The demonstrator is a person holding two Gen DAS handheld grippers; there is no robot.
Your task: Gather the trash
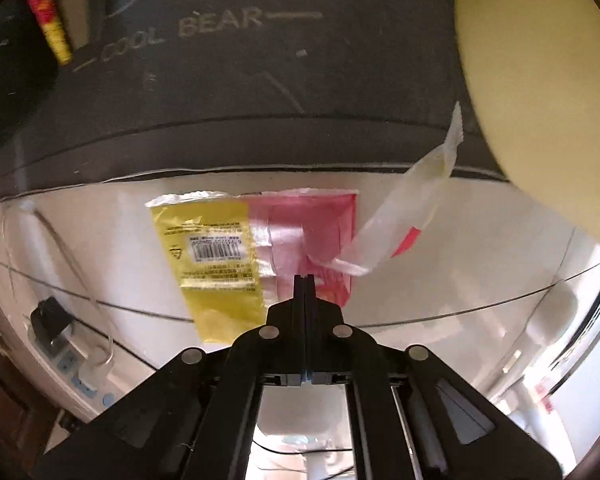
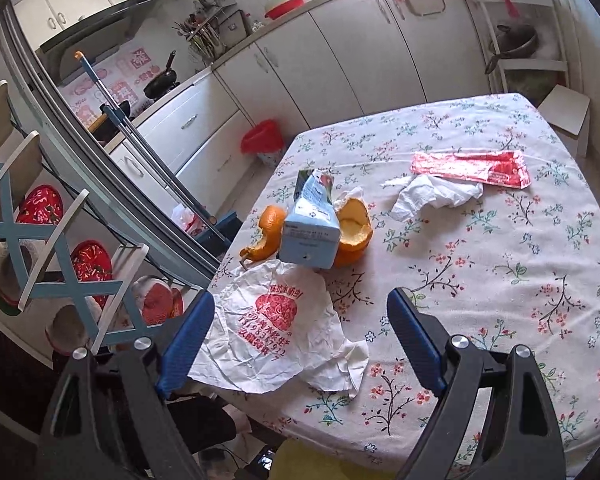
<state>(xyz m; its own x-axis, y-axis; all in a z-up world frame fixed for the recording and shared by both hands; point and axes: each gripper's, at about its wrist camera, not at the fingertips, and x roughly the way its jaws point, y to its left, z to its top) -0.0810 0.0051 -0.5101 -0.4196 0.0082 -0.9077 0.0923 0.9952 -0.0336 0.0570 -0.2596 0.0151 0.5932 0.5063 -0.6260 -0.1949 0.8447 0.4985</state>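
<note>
Chalky "COOL BEAR" lettering (image 1: 216,26) on dark mat (image 1: 260,92)

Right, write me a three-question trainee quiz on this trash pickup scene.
1. True or false: the right gripper stands open over the crumpled white paper bag with red print.
2. What leans between the two orange peel pieces on the floral tablecloth? A) light blue carton B) glass jar C) metal can
3. Fill in: the left gripper, above the yellow and red plastic wrapper, is ____.

Key: 1 true; 2 A; 3 shut.
</note>
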